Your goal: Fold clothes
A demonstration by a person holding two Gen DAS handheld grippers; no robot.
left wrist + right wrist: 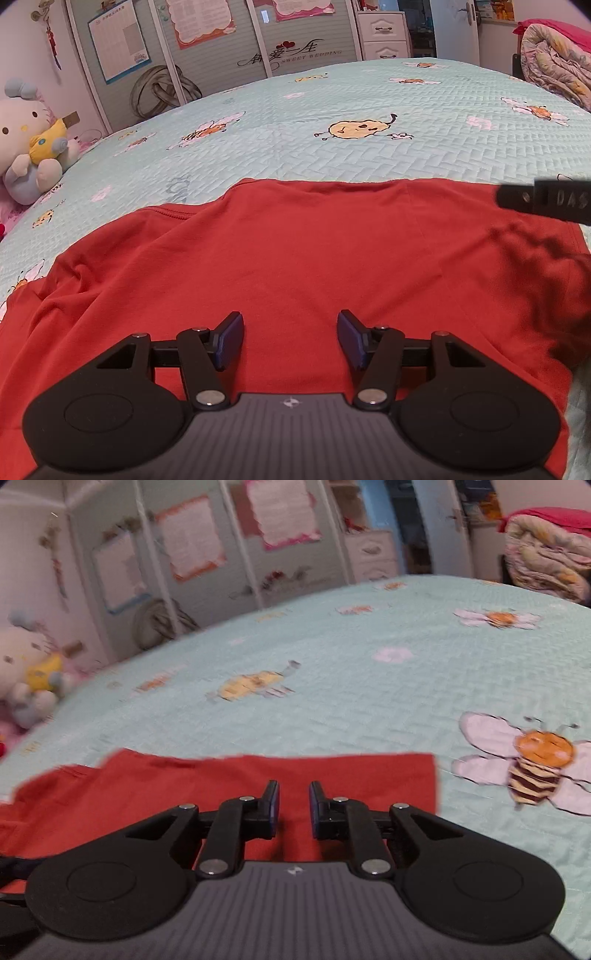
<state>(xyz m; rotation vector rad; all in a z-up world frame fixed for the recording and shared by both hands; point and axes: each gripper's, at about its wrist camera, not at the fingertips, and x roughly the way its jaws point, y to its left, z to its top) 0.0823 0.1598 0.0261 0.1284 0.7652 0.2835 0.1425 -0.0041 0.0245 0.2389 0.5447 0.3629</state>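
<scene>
On the bee-print quilted bedspread [369, 92] a red T-shirt [295, 251] lies spread flat, thin and limp; likely light and apt to sag. Left gripper [291, 334] hovers over it, jaws spread, empty; right gripper [293, 805] narrowly parted, pinching nothing. Best grasped at hem or corner.

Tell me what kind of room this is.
Most likely a bedroom: a bed with a bee-print quilt, a plush toy beside it, and a wardrobe behind. A red shirt lies on the quilt.

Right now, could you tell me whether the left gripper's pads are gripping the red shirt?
Apart. In the left wrist view, the left gripper has its jaws spread wide, with flat red shirt showing between the pads, none pinched.
</scene>
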